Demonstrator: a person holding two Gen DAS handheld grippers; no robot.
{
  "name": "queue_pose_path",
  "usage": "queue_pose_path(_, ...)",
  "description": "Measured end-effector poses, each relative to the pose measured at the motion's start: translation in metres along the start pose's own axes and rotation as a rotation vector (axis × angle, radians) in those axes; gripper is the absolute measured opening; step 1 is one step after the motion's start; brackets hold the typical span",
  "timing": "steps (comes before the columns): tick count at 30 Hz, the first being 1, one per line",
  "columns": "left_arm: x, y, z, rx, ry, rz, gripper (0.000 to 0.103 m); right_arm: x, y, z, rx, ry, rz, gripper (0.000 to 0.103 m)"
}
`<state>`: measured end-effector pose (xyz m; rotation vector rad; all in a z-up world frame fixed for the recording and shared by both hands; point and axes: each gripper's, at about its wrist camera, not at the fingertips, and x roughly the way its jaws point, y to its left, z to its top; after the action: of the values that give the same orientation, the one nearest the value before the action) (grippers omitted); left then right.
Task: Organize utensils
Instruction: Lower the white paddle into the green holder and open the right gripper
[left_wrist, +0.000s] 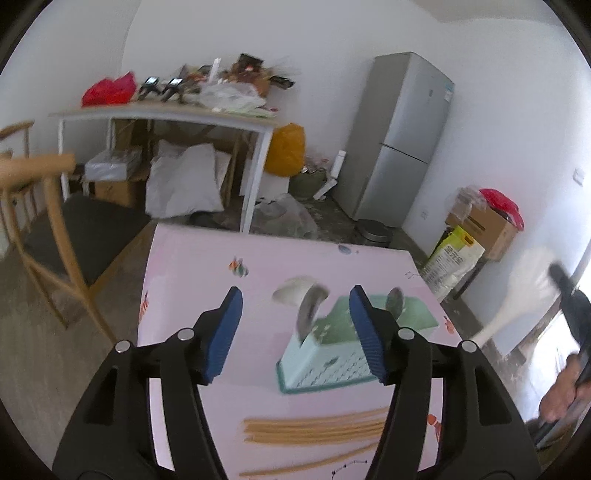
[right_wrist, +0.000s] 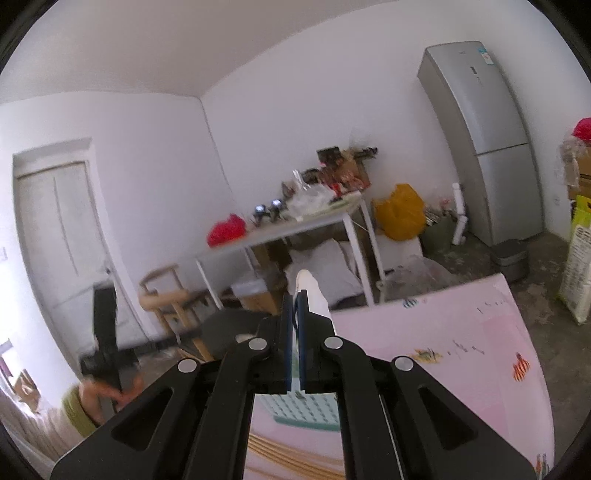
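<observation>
Pink patterned tablecloth (left_wrist: 207, 266) covers the work table; behind it stand a cluttered white side table and a grey fridge.

Nearest, at 6 o'clock in the left wrist view: a bundle of pale wooden chopsticks (left_wrist: 314, 430) lies flat on the cloth, plus one stray stick just nearer the camera. None are in the basket yet.

Left gripper (left_wrist: 295, 332): blue pads spread wide, nothing between them. It hangs above the cloth, with the basket behind its right pad.

Mint-green perforated plastic utensil basket (left_wrist: 325, 360) sits past the chopsticks, toward 3 o'clock of centre. Two metal spoons (left_wrist: 310, 308) stand in it, bowls up: one at the basket's near left, the other at the far side, half hidden by the right pad.

Small white dish-like object (left_wrist: 293, 290) lies on the cloth at 12 o'clock beyond the basket; blurred, identity unclear.

Right gripper (right_wrist: 294, 339): fingers pinched tight on the handle of a white plastic rice paddle (right_wrist: 314, 295), held above the table. In the left view the paddle shows at 3 o'clock, off the table edge.

Judgement: partway. Spoons sorted; paddle in transit, apparently toward the basket; chopsticks and white object remain.
</observation>
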<state>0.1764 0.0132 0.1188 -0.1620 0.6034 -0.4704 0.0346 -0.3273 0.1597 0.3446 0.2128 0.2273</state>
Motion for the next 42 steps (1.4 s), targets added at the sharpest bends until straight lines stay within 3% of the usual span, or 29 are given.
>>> queue_pose_path(8, 0.000, 0.033, -0.053, -0.080, 0.063, 0.083, 0.057, 0.021, 0.009, 0.029, -0.021, -0.033, 0.076, 0.003)
queue_pose_path(15, -0.003, 0.048, -0.078, -0.101, 0.092, 0.117, 0.059, 0.068, 0.003, 0.030, 0.016, 0.023, 0.104, 0.003)
queue_pose_path(23, -0.002, 0.053, -0.086, -0.091, 0.094, 0.127, 0.059, 0.110, -0.030, 0.000, 0.134, 0.113, 0.072, 0.003)
queue_pose_path(33, 0.004, 0.058, -0.087, -0.097, 0.108, 0.128, 0.059, 0.134, -0.049, -0.044, 0.132, 0.255, -0.019, 0.005)
queue_pose_path(34, 0.006, 0.058, -0.087, -0.093, 0.110, 0.129, 0.059, 0.133, -0.051, -0.047, 0.134, 0.269, -0.031, 0.006)
queue_pose_path(36, 0.009, 0.057, -0.086, -0.084, 0.112, 0.131, 0.059, 0.128, -0.057, -0.050, 0.144, 0.269, -0.046, 0.019)
queue_pose_path(39, 0.014, 0.053, -0.085, -0.056, 0.113, 0.136, 0.059, 0.114, -0.059, -0.047, 0.142, 0.240, -0.065, 0.029)
queue_pose_path(42, 0.022, 0.047, -0.083, -0.010, 0.112, 0.135, 0.059, 0.096, -0.061, -0.044, 0.152, 0.217, -0.072, 0.030)
